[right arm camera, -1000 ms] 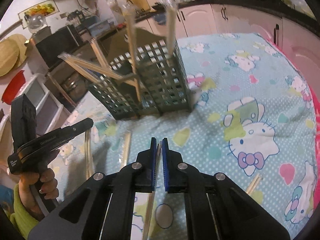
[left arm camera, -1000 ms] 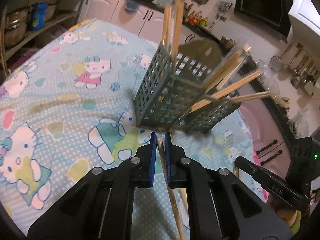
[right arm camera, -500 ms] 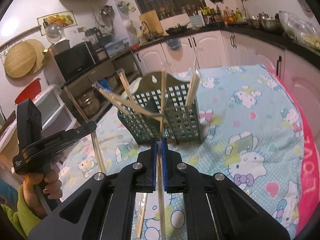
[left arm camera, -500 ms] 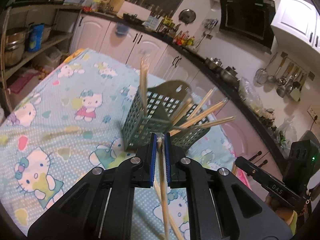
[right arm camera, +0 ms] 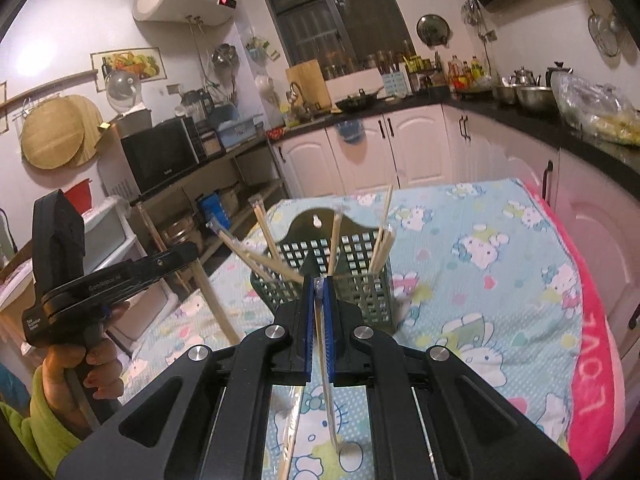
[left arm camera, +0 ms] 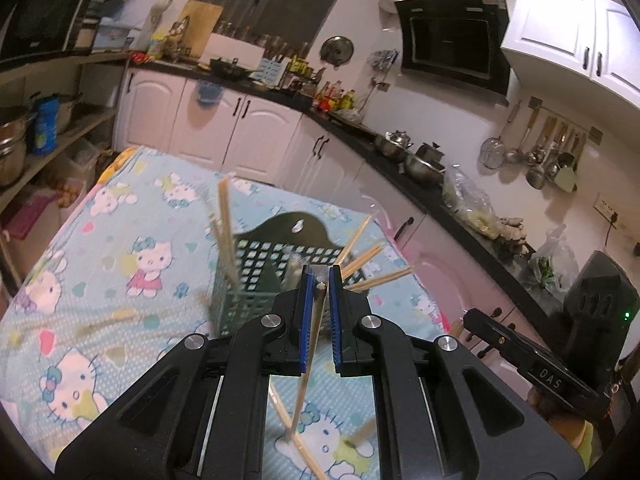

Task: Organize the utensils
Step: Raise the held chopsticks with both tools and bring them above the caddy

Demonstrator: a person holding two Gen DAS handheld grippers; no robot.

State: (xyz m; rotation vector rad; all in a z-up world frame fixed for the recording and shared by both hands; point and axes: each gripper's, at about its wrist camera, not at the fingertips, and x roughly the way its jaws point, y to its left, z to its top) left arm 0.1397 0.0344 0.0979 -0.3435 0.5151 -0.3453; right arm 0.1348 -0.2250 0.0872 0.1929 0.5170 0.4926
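Both handheld grippers tilt slightly downward, the left gripper (left arm camera: 319, 278) and right gripper (right arm camera: 319, 282) each clamped tight on a wrapped chopstick pair.

In the left wrist view, the left gripper (left arm camera: 321, 276) covered the near wall of the green basket (left arm camera: 256, 268), and the lower end of the clamped chopstick (left arm camera: 308, 364) blurred out against the tablecloth (left arm camera: 120, 248). In the right wrist view, the right gripper (right arm camera: 319, 280) hid the basket's front base, and the person's left hand (right arm camera: 86, 364) was cut off by the picture's edge. How many chopsticks stood inside could not be counted.
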